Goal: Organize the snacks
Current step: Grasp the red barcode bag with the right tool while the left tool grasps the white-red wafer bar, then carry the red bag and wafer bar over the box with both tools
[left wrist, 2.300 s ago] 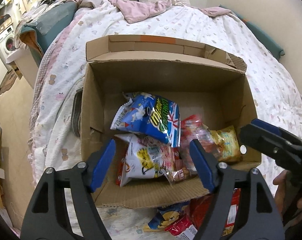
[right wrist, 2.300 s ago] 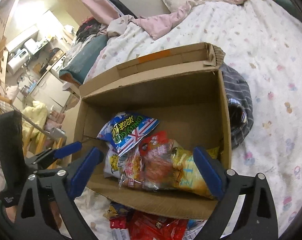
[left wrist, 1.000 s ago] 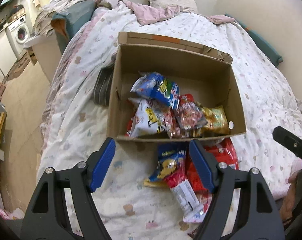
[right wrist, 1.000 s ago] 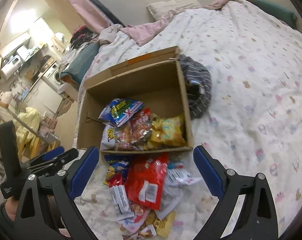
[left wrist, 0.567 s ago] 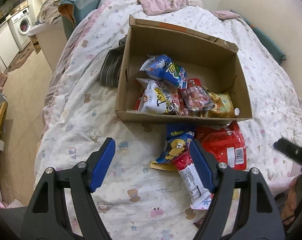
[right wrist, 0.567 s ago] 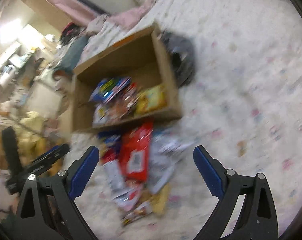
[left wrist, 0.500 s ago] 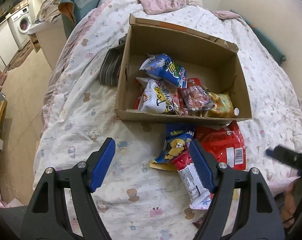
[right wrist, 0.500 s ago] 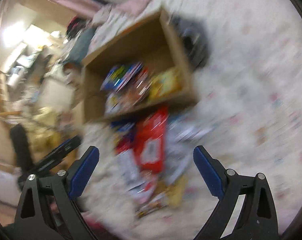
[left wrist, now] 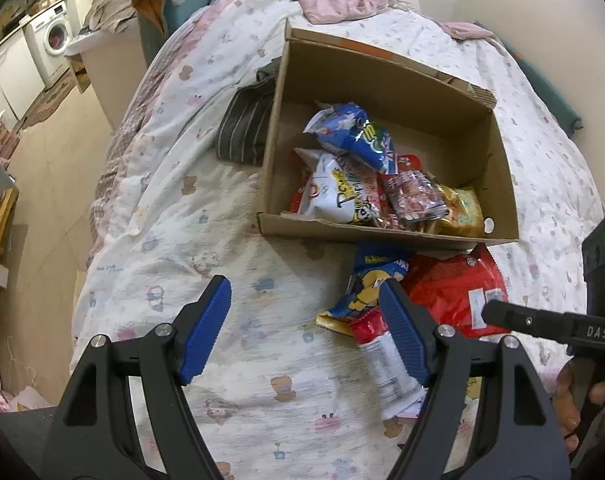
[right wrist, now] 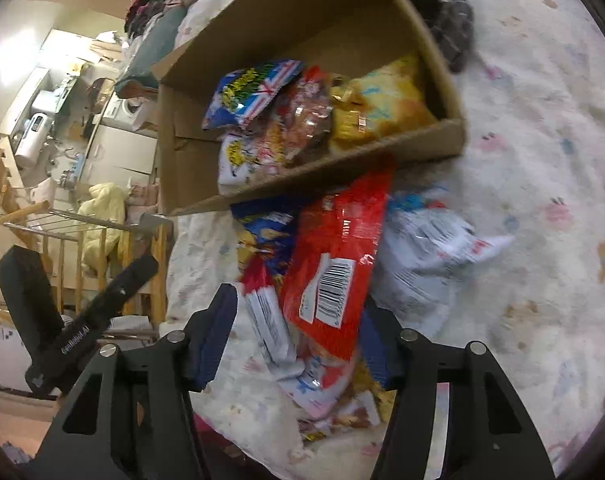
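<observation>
A cardboard box (left wrist: pixel 386 236) sits open on the bed (left wrist: pixel 206 208), and several snack packs lie inside it: a blue bag (left wrist: pixel 354 136) toward the back, a white bag (left wrist: pixel 338 196) at the front left, a clear pack of red sweets (left wrist: pixel 414 196) in the middle and a yellow bag (left wrist: pixel 462 208) at the right. A striped dark cloth (left wrist: pixel 246 120) lies just beside the box's left wall. In front of the box a loose pile of snacks rests on the quilt: a blue and yellow pack (left wrist: pixel 370 284), a large red bag (right wrist: pixel 334 264) with a barcode label, a slim red and white packet (right wrist: pixel 266 312) and a white crinkled pack (right wrist: pixel 426 260). The left tool (left wrist: pixel 302 336) hangs over bare quilt with its jaws apart and nothing between them. The right tool (right wrist: pixel 298 344) is low over the pile, its jaws closing with the near end of the red bag and the slim packet between them; the picture is blurred there, so the pads seem not to press on anything yet. A hand (left wrist: pixel 582 400) shows at the right edge of the left view, holding the right tool's handle.
</observation>
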Available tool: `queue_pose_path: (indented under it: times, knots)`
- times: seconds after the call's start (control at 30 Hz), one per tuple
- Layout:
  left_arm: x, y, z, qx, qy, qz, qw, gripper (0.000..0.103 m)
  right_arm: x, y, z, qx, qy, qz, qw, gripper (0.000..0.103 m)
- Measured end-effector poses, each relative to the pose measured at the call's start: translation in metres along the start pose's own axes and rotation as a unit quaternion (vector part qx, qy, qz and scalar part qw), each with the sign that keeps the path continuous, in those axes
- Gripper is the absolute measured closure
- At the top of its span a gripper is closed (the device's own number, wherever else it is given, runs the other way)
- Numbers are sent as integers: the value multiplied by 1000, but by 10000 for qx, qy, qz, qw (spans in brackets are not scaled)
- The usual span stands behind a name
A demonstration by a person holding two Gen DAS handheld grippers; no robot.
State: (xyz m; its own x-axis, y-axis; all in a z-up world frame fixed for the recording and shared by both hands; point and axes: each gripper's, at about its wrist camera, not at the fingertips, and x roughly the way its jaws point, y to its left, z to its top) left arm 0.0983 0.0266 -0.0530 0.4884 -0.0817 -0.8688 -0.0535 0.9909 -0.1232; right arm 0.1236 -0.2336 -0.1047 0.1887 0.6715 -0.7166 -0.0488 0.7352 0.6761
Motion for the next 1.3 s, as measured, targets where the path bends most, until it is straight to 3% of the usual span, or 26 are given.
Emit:
queue_pose_path:
  times: [0.2,0.3,0.33,0.37,0.47,0.77,0.9,1.0,1.1,1.13,1.2,1.3]
  knots:
    - [4,2,0,16,56,50,10000,29,37,1,15,46,207,-336,9992,43]
    - [7,2,-2,37,120,80,9999,29,39,-1,16,84,150,-446,9989,63]
    - [9,2,-4,58,176,92,9998,29,39,-3,16,114,142,-617,9979,81]
    - [11,2,-6,93,244,97,9996,29,37,-5,15,141,171,-668,9975,85]
    - [19,1,-17,161,453,141,9987,29,26,-6,11,130,76,-581,9982,88]
    - [59,-19,-52,64,1501,-484,9875,29,-33,0,-21,-404,-414,-318,9978,89]
    - [69,-30,-57,147,1629,-497,9853,30,-53,-5,-32,-465,-669,-361,9960,89]
    - [76,-38,-57,141,1693,-536,9840,41,-58,-14,-36,-344,-700,-459,9959,89]
    - [86,-40,-58,98,1826,-494,9819,59,-65,-17,-37,-321,-751,-498,9954,89]
    - [91,-40,-59,61,1893,-453,9809,70,-66,-17,-37,-315,-781,-485,9953,89]
    - [98,-39,-60,19,2027,-395,9785,74,-68,-19,-36,-293,-810,-470,9952,89]
    - [89,-39,-58,95,1898,-321,9813,74,-67,-18,-36,-317,-810,-462,9951,89]
